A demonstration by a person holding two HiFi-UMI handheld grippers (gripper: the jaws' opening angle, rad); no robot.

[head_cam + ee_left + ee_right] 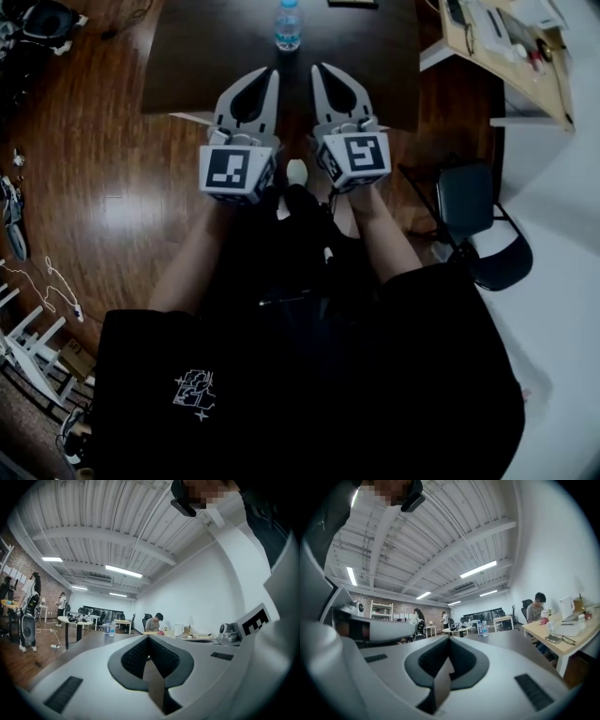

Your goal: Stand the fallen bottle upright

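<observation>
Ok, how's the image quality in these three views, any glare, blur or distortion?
Head view: dim overall, dark at the corners, with a soft glare patch on the wooden floor. Left gripper view: heavy fisheye bending, black round border, strip light blown out. Right gripper view: same fisheye curve in the ceiling beams, its foreground soft.

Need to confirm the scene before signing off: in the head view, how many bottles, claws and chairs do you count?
Bottle: 1, upright on the dark table
Claws: 2, left claw and right claw, both shut and empty
Chair: 1, black
Total: 4
</observation>
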